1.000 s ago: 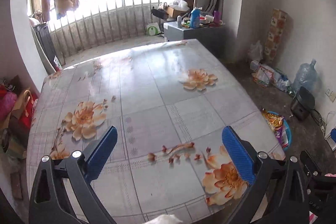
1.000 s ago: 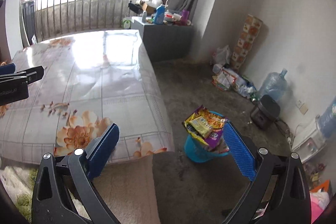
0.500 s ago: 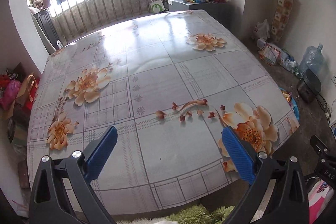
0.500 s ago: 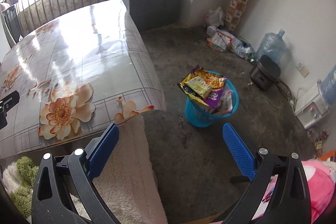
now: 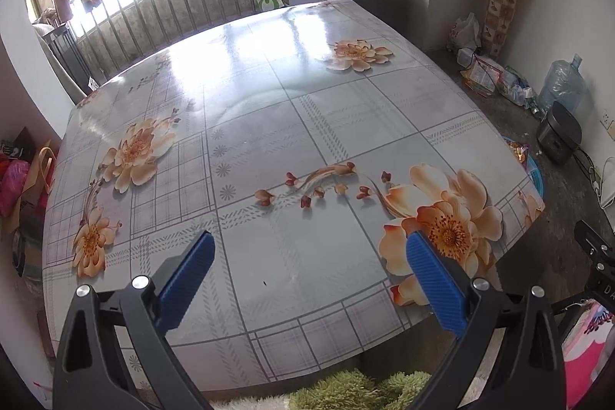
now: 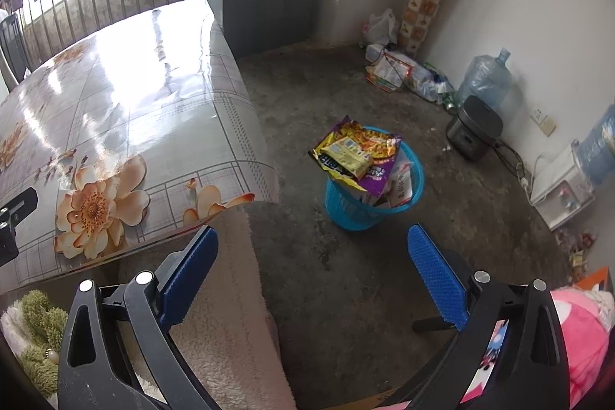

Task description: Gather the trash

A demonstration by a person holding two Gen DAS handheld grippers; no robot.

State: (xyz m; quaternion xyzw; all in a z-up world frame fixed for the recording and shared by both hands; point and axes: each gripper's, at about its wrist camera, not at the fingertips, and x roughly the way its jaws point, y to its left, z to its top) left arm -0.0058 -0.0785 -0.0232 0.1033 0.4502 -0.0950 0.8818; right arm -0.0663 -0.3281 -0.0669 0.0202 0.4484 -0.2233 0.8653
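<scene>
Presently your left gripper (image 5: 309, 268) and right gripper (image 6: 311, 264) hold nothing — jaws wide apart; blue plastic mesh basket (image 6: 346, 208) brims with snack wrappers (image 6: 355, 150).

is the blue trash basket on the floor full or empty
Full. In the right wrist view the blue basket stands upright with snack wrappers piled above its rim, the top ones sticking out over the edge.

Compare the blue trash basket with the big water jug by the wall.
The blue trash basket is opaque and open-topped, with snack wrappers spilling over its rim; the water jug is translucent, narrow-necked and capped. The basket stands out on the floor, the jug against the wall. Both stand upright.
</scene>
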